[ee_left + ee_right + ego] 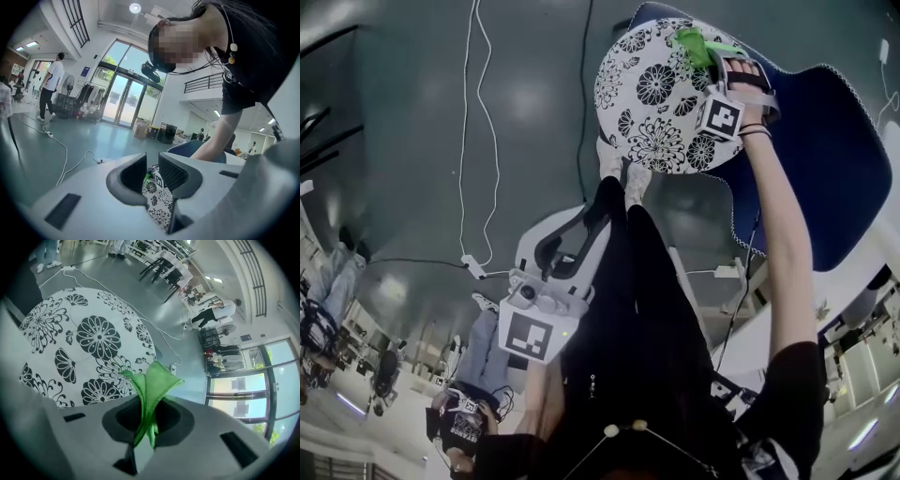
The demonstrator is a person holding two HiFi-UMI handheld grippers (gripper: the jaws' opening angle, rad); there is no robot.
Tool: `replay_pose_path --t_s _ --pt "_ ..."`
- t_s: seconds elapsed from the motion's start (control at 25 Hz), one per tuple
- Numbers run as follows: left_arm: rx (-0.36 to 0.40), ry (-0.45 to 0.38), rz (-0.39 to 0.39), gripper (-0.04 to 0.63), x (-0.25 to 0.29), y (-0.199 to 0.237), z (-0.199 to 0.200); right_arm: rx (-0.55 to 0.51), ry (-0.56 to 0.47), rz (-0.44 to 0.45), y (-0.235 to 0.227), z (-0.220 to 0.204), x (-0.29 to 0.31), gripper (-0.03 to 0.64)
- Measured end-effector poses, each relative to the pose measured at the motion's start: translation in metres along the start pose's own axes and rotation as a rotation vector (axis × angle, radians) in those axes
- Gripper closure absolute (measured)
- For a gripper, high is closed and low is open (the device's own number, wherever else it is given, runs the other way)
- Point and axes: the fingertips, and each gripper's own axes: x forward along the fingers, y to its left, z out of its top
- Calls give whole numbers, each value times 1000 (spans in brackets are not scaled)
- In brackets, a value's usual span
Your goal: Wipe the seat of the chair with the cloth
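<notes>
The chair's round seat [656,94], white with black flowers, lies at the top of the head view. On its far edge rests a green cloth [698,42], with my right gripper [711,58] shut on it. In the right gripper view the cloth [152,385] fans out of the closed jaws [147,427] above the seat [93,343]. My left gripper [581,225] hangs low near the person's body, apart from the seat, open and holding nothing. The left gripper view shows the seat [157,201] only through the gap of that gripper [152,176].
A dark blue padded shape [834,169] lies just right of the seat. White chair legs [623,173] show under the seat. A white cable [469,141] runs across the grey floor to a power strip [475,268]. People [49,86] stand far off.
</notes>
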Motion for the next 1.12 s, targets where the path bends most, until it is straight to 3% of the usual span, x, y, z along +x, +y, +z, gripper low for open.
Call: replay_pose_path --t_s 0.28,0.56,1.12 --pt "7 10 -2 514 1 0 -2 -4 33 73 13 -15 21 566" --pt "5 11 -7 515 2 -1 -1 -30 3 111 43 -4 3 566" --pt "13 -1 -29 515 2 -10 3 -114 -87 291 176 17 -84 566"
